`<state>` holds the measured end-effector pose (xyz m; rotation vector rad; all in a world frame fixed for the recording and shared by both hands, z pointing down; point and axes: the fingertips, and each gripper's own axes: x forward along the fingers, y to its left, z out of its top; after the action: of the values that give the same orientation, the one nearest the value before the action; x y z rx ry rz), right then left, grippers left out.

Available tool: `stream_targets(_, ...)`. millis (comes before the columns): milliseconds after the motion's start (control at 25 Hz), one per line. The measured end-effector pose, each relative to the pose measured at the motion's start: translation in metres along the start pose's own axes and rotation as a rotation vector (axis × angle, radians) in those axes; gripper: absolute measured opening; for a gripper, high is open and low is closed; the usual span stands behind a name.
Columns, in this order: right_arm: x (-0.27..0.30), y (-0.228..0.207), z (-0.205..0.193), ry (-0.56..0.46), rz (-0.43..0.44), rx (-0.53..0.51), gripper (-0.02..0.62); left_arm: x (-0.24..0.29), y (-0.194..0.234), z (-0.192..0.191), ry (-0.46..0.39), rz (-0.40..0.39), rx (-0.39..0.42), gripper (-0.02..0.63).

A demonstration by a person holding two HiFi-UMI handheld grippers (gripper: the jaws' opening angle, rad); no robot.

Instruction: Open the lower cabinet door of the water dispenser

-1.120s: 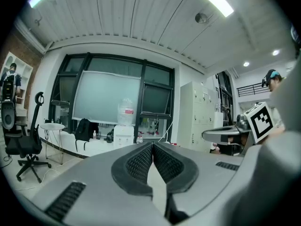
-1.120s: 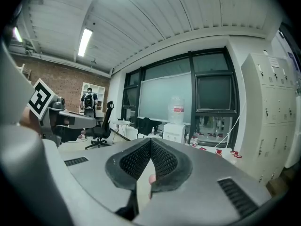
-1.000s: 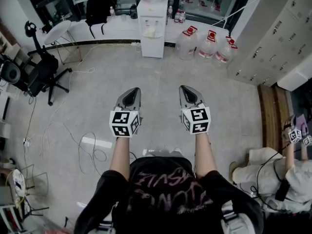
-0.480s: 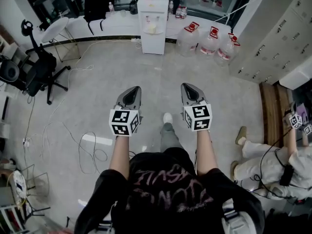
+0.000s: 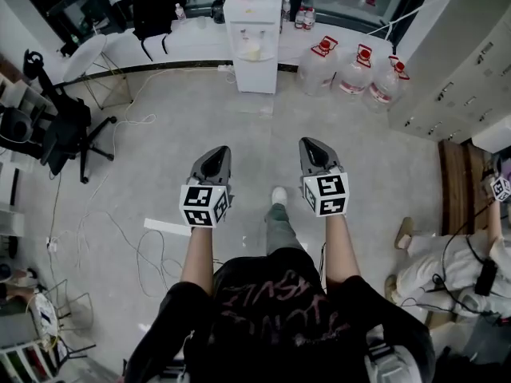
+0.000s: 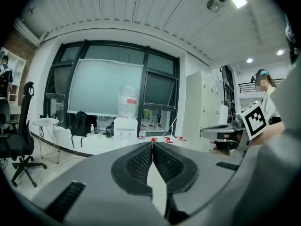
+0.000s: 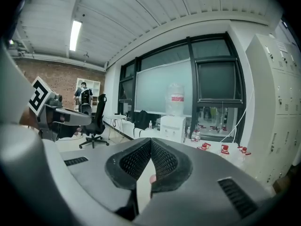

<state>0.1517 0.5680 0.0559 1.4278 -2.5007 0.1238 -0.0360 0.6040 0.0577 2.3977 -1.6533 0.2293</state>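
Note:
The white water dispenser (image 5: 251,42) stands against the far wall with a bottle on top; its lower cabinet door (image 5: 253,74) is closed. Both grippers are held out side by side over the bare floor, well short of it. My left gripper (image 5: 213,159) is shut and holds nothing. My right gripper (image 5: 314,150) is shut too, also empty. The dispenser (image 6: 125,128) shows far off, beyond the closed tips of the left gripper (image 6: 153,145), in the left gripper view. In the right gripper view the dispenser (image 7: 173,126) stands past the shut right gripper (image 7: 151,141).
Three large water jugs (image 5: 355,70) stand right of the dispenser. Grey lockers (image 5: 471,62) line the right wall. A black office chair (image 5: 60,130) and a small round table (image 5: 84,54) are at left, cables (image 5: 152,254) lie on the floor, and a seated person (image 5: 455,270) is at right.
The person has walked forward with a foot stepping out. Both grippers moved together toward the dispenser, which now sits lower and nearer in the head view. The jaws stayed shut.

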Motion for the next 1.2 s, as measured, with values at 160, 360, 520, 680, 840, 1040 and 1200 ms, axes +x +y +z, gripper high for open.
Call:
stream_targets(160, 0.066, -0.047, 0.012, 0.021, 0.002, 0.008, 0.014, 0.076, 0.015, 0.015, 0.030, -0.026, -0.001, 0.017)
stream_targets(360, 0.156, -0.100, 0.036, 0.045, 0.060, -0.008, 0.014, 0.176, 0.037, 0.034, 0.064, -0.034, -0.037, 0.017)
stream_targets(520, 0.222, -0.140, 0.059, 0.039, 0.079, -0.008, 0.014, 0.241, 0.051, 0.052, 0.085, -0.043, -0.028, 0.018)
stream_targets(680, 0.265, -0.164, 0.072, 0.037, 0.095, -0.009, 0.014, 0.285, 0.067, 0.068, 0.090, -0.039, -0.032, 0.017)
stream_targets(840, 0.289, -0.181, 0.080, 0.029, 0.096, -0.008, 0.014, 0.312, 0.084, 0.078, 0.095, -0.025, 0.005, 0.018)
stream_targets(1040, 0.321, -0.196, 0.090, 0.020, 0.072, -0.007, 0.014, 0.343, 0.107, 0.092, 0.072, -0.045, 0.007, 0.017)
stream_targets(1200, 0.353, -0.206, 0.089, 0.027, 0.043, -0.008, 0.014, 0.375, 0.129, 0.096, 0.071, -0.074, 0.024, 0.017)
